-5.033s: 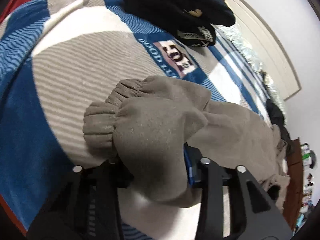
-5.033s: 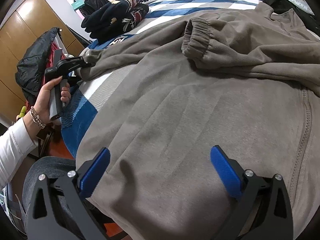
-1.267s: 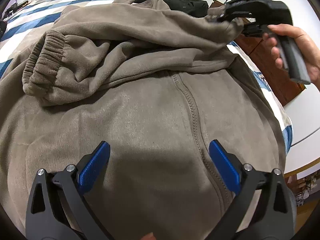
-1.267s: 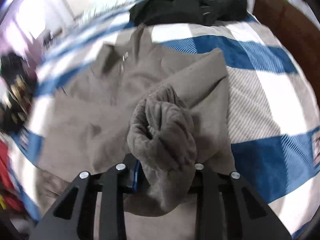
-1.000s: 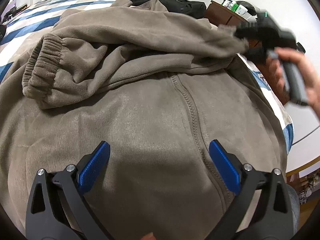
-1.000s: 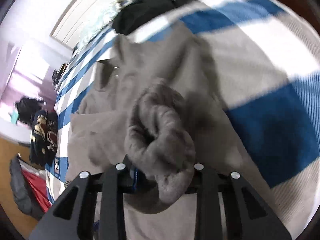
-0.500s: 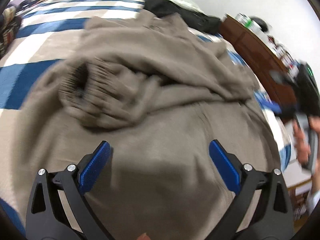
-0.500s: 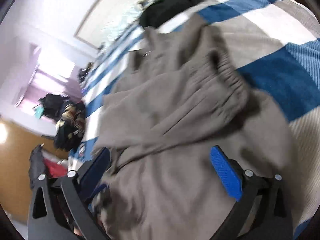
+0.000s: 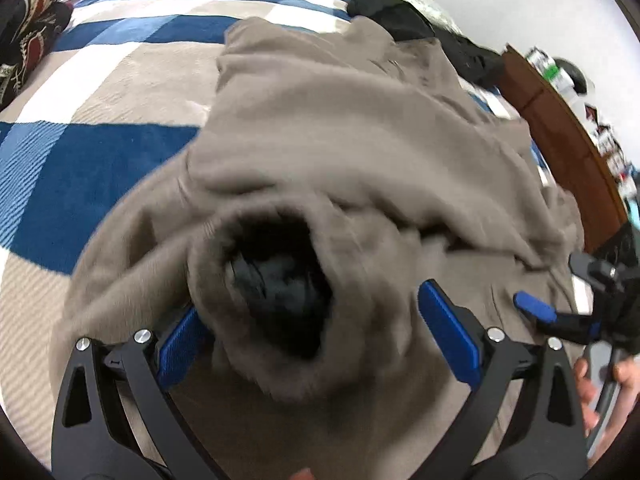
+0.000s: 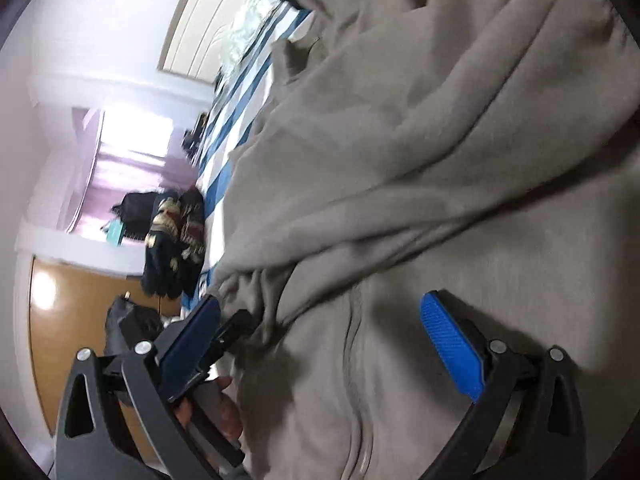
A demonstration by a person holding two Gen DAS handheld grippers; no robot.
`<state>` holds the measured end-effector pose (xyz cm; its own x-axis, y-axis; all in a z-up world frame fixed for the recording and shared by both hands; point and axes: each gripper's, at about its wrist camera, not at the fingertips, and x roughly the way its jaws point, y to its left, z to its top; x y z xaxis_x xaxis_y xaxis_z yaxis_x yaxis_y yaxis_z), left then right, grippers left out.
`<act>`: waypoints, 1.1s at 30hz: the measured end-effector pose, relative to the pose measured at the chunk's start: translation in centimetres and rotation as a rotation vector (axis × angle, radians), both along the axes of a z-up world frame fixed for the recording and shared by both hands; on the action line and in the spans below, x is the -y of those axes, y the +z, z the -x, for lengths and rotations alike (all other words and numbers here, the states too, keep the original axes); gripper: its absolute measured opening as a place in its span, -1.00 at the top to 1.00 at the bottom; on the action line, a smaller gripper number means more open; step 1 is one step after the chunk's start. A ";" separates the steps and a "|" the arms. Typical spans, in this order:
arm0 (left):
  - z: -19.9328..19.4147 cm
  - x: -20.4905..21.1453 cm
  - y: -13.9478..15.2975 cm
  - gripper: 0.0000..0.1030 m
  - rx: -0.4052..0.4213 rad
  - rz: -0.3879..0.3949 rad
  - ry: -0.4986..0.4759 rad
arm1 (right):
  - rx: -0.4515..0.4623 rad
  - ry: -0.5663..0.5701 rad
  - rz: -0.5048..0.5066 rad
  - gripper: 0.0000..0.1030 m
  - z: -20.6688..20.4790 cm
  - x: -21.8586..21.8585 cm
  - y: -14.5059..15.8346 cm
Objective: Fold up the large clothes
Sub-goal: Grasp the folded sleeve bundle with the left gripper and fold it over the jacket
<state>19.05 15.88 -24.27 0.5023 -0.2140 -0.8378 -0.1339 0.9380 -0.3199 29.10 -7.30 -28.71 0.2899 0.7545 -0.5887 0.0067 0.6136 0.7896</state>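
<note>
Leftmost, striped blue-and-beige bedding (image 9: 100, 152) lies under the grey-brown sweatshirt (image 9: 360, 128), which is spread across the bed. Centre: left gripper (image 9: 316, 336) spread wide, its blue pads flanking the gaping sleeve cuff (image 9: 276, 276), left pad touching the fabric, no squeeze visible. Right edge: right gripper (image 10: 320, 344) likewise wide open over the sweatshirt body, holding nothing, with a dark wooden cabinet (image 9: 568, 128) beyond.
</note>
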 end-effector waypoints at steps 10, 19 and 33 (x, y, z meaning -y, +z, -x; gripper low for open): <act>-3.3 -0.2 -0.2 -0.06 0.011 -0.066 0.020 | 0.011 -0.085 -0.016 -0.90 -3.0 -0.2 -0.7; -4.0 -0.6 0.8 0.61 0.054 -0.082 0.026 | 0.017 -0.057 0.014 -0.91 -3.0 0.2 -0.8; -7.5 -4.4 -0.1 0.65 -0.009 -0.087 0.053 | -0.008 -0.035 0.016 -0.90 -3.4 1.7 -0.6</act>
